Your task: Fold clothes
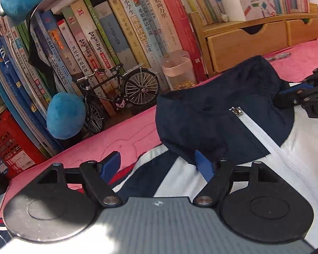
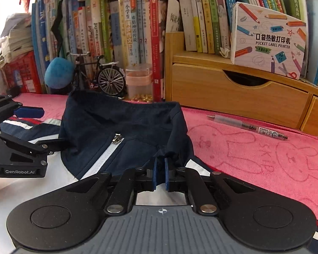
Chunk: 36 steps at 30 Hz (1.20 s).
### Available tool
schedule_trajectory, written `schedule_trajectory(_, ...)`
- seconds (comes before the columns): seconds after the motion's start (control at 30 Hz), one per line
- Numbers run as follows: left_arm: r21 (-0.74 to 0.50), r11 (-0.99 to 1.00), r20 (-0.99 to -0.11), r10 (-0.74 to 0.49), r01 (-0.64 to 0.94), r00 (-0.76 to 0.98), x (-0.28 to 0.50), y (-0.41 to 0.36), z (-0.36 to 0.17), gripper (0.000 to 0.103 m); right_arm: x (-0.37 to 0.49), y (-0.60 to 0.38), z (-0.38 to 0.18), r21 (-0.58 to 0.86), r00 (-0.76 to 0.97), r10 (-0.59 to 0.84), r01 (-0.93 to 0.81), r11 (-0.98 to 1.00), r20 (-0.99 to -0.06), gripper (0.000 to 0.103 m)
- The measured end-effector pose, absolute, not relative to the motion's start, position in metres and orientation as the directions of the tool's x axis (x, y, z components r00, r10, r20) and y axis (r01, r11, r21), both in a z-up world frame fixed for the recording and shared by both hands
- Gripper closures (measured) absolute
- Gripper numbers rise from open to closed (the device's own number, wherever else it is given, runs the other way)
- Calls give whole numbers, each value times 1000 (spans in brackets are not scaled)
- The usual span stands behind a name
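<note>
Pink towel [image 2: 254,154] on the counter carries one navy-and-white zip jacket [image 2: 120,124]; my right gripper [image 2: 160,174] pinches its collar, my left gripper [image 1: 156,165] gapes released.

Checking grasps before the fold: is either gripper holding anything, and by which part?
The right gripper is shut on the navy-and-white zip jacket, pinching the navy fabric at the collar's base. The left gripper is open over the jacket, holding nothing.

Your left gripper [image 1: 158,165] has matte black linkage arms with silver pivot screws, blue finger pads [image 1: 203,165], two round black discs and a ribbed grey centre plate. Your right gripper [image 2: 161,174] looks the same; white "GenRobot.AI" lettering marks the left one's side.
</note>
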<state>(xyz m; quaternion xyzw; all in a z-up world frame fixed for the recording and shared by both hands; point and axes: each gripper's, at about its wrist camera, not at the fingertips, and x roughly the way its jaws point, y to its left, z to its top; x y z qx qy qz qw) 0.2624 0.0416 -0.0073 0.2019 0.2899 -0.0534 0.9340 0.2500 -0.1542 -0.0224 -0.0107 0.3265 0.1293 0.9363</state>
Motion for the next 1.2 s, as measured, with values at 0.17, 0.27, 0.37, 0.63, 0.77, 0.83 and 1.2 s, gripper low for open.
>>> schedule_trajectory(0.17,316,937,-558,56,149,828,297,50,-8,12,288,-158,-25,92,765,205,-188,978,-611,98)
schedule_trajectory(0.27,282,953,-581,77,111,810,309,56,-6,2,295,-148,-23,30,763,180,-206,978,-620,96)
schedule_trajectory(0.37,269,957,-573,68,109,817,286,61,3,9,274,-144,-4,56,723,206,-227,972,-660,52)
schedule_trajectory(0.63,393,886,-540,5,247,842,121,99,-4,9,89,-187,11,90,694,368,-403,911,-619,17)
schedule_trajectory(0.77,315,940,-558,68,135,827,99,148,-5,6,46,-278,-12,93,709,160,-133,987,-687,18)
schedule_trajectory(0.83,267,960,-573,92,80,815,101,166,-3,3,24,-329,-18,110,745,117,-59,992,-656,15)
schedule_trajectory(1.2,378,918,-516,100,122,851,53,134,11,9,-46,-368,2,136,817,20,72,988,-577,2)
